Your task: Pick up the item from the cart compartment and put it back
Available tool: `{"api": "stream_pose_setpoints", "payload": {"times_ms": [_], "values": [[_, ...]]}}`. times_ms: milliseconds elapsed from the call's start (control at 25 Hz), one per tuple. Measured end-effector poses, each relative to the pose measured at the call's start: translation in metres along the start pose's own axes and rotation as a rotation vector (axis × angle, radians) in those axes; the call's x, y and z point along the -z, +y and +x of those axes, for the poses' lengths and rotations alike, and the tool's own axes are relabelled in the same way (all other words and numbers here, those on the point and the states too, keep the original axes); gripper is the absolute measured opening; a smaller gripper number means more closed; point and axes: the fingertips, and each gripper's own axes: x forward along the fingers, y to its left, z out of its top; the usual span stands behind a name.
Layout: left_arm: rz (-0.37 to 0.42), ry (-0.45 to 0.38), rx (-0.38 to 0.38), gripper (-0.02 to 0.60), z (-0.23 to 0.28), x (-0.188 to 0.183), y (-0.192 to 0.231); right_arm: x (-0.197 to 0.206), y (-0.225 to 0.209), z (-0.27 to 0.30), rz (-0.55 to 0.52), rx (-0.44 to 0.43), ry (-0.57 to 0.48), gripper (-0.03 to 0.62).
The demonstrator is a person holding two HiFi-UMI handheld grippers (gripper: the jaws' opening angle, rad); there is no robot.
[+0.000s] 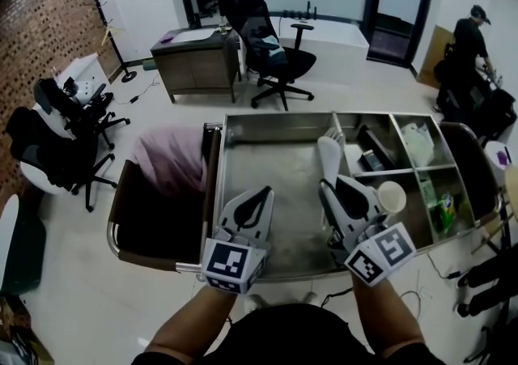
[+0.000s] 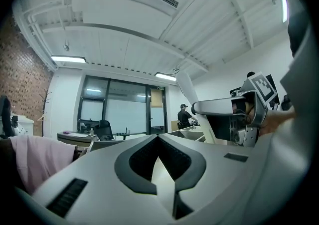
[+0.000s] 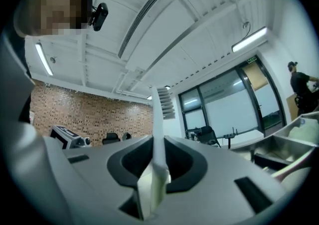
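Slippage: right tool [image 1: 326,186] clamps white plastic fork [image 1: 329,157] by handle end over cart [image 1: 275,116] middle; loose pinch lets it pivot, drop; left tool [image 1: 261,196] closed, empty.

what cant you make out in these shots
Green item in the cart: head view, too small to name.
White brush, lower end: right gripper view, hidden between the fingers of the right gripper.
Dark bag beside the cart: head view, inside too dark to see.

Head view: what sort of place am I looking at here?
Probably an office or lab workroom: swivel chairs, a desk and a brick wall show beyond a steel compartment cart.
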Motion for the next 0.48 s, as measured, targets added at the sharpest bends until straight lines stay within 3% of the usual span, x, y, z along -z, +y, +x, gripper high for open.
{"api": "stream_pose_setpoints", "payload": {"times_ms": [480], "values": [[0.016,-0.002,-0.002,0.000,-0.001,-0.002,-0.001,0.015,-0.012,-0.008,0.046,0.051,-0.030,0.086]]}}
